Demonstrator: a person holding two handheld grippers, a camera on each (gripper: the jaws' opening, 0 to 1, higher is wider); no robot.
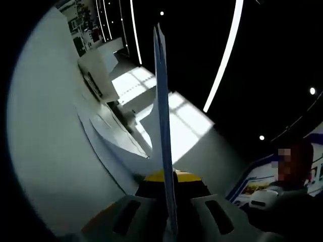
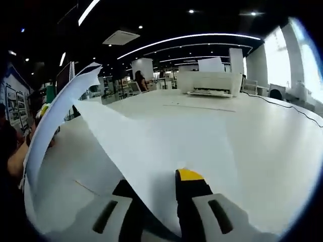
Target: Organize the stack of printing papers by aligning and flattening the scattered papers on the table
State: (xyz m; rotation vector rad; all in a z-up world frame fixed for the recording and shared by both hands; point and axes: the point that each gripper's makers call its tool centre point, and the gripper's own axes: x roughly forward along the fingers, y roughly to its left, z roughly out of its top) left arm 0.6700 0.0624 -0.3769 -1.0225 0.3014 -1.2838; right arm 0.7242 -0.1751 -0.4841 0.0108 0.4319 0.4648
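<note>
Left gripper (image 1: 169, 214): jaws closed on thin white paper sheets (image 1: 162, 126), seen edge-on, held up off the white worktop (image 1: 45, 151). Right gripper (image 2: 160, 212): jaws pinch the same paper sheets (image 2: 151, 146), which bow and curl upward. White printer (image 2: 209, 83) sits far back

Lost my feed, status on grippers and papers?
Left gripper shut on papers, edge-on. Right gripper shut on same papers, lifted off white table. Printer far back, not obstructing.
</note>
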